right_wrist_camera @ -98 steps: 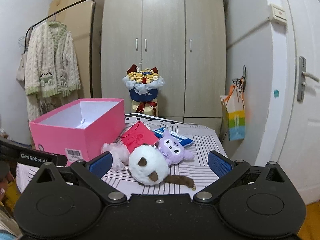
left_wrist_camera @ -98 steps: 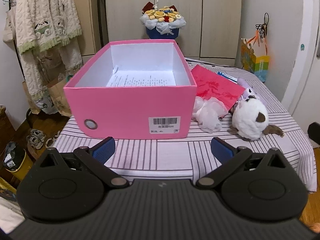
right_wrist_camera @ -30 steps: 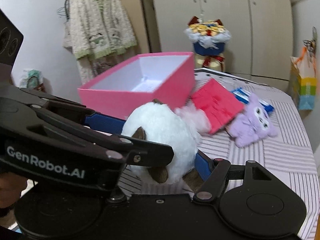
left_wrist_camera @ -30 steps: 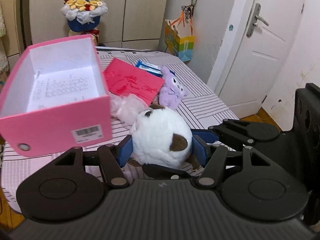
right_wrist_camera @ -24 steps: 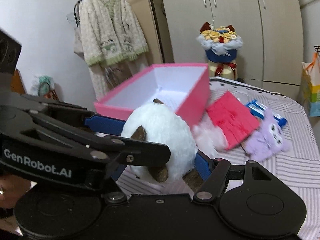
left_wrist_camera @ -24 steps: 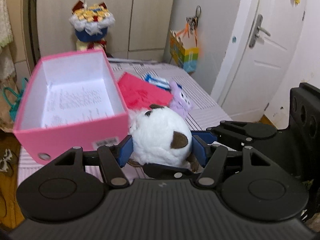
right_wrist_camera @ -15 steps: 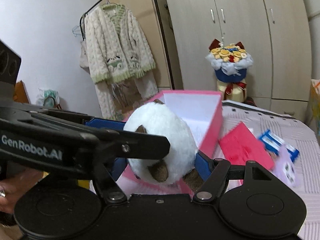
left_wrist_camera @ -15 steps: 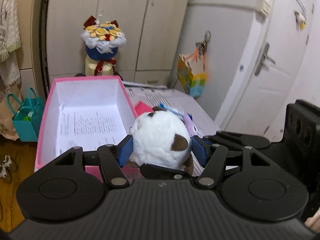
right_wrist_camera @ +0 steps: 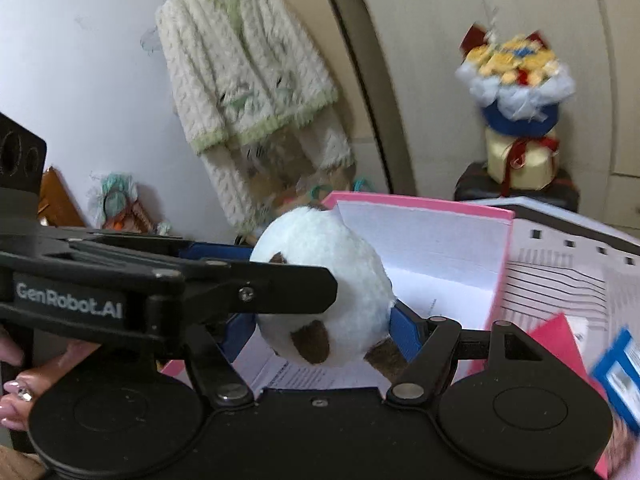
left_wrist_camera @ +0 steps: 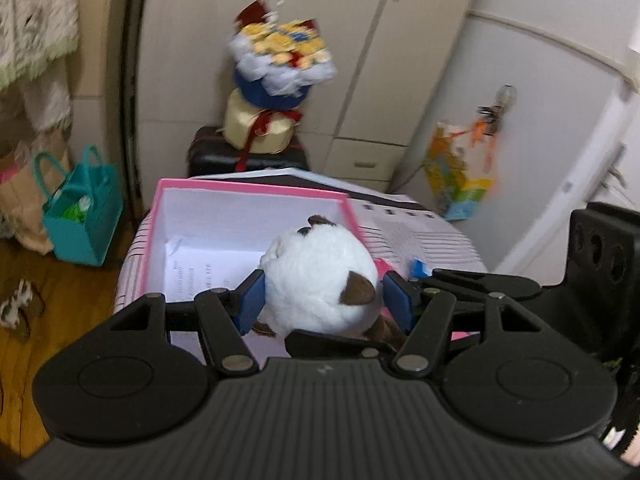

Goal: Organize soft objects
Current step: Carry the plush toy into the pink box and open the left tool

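A round white plush toy with brown patches hangs in the air, pinched from two sides. My left gripper is shut on it, its blue pads pressing into the fur. My right gripper is shut on the same plush toy, crossing the left gripper's arm. The toy hangs over the open top of the pink box, whose white inside holds a printed sheet. The pink box lies right behind the toy in the right wrist view.
The box stands on a striped tablecloth. A red envelope and a blue packet lie to its right. A bouquet on a black case stands behind; a teal bag sits on the floor. A hand holds the left gripper.
Both grippers, still closed on the white plush toy, have lifted it off the table and carried it left, from beside the pink box to above its open top.
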`<state>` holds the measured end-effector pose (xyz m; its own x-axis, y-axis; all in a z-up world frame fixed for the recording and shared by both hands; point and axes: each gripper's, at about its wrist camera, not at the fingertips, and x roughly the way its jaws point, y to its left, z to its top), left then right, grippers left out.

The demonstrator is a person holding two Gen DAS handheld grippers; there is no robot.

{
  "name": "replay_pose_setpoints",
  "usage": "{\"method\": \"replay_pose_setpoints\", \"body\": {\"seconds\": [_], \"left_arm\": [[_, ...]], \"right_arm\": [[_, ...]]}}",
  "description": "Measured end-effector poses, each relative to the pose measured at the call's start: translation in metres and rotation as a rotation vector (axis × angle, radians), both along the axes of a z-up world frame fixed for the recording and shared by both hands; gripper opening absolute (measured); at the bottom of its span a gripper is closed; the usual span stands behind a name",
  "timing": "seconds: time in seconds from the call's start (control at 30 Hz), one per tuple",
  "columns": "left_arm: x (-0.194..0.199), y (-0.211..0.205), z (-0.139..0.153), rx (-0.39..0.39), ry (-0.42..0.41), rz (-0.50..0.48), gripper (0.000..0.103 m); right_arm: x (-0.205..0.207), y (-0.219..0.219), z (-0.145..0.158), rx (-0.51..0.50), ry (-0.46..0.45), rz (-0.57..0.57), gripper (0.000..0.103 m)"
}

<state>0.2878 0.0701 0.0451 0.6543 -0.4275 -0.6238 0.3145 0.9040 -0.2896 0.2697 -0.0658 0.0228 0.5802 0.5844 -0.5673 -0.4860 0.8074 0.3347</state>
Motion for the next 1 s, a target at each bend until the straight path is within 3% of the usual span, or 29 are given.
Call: {"method": "replay_pose_setpoints", "body": {"seconds": [0.23, 0.47, 0.73, 0.9, 1.0], "left_arm": [[0.053, 0.009, -0.036, 0.001, 0.113, 0.076, 0.062], [0.073, 0.007, -0.060, -0.046, 0.211, 0.060, 0.062], [0.084, -0.001, -0.073, -0.074, 0.249, 0.067, 0.062], [0.088, -0.004, -0.080, -0.064, 0.276, 0.092, 0.063], [0.083, -0.003, -0.074, -0.048, 0.243, 0.080, 0.065]], "right_arm": [[0.058, 0.022, -0.024, -0.114, 0.048, 0.064, 0.076], [0.073, 0.028, -0.032, -0.282, 0.031, 0.112, 0.076], [0.079, 0.028, -0.037, -0.370, 0.021, 0.096, 0.076], [0.077, 0.036, -0.037, -0.441, -0.038, 0.082, 0.076], [0.072, 0.034, -0.034, -0.446, -0.052, 0.066, 0.076]]}}
